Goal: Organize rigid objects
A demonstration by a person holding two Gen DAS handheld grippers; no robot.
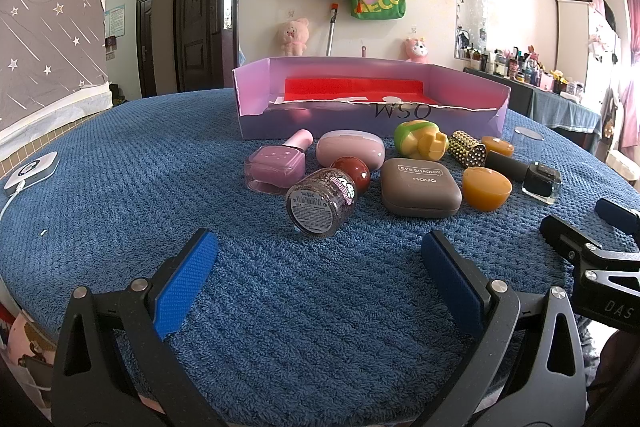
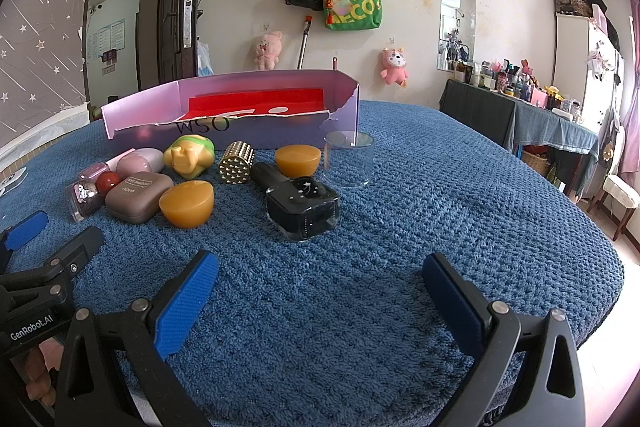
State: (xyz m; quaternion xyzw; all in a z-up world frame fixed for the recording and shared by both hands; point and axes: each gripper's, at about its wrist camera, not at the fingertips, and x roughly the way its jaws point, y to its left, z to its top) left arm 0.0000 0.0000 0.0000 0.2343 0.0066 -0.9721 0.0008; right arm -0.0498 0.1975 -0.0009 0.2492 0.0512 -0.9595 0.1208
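Both grippers, left (image 1: 320, 263) and right (image 2: 320, 283), hover wide open and empty over the blue cloth (image 1: 120, 187); beyond, cosmetics (image 1: 420, 193) cluster unsorted (none boxed yet) just before the lilac box (image 1: 256, 83), apparently their destination.

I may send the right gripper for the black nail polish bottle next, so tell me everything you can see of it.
The black nail polish bottle lies on its side on the blue towel. It has a squarish, glossy, glass-like body with small white stars printed on the upper face, and a matte black cylindrical cap pointing away towards the purple box. The cap seems to touch the gold studded cylinder and lies close to an orange half-sphere. No gripper touches it.
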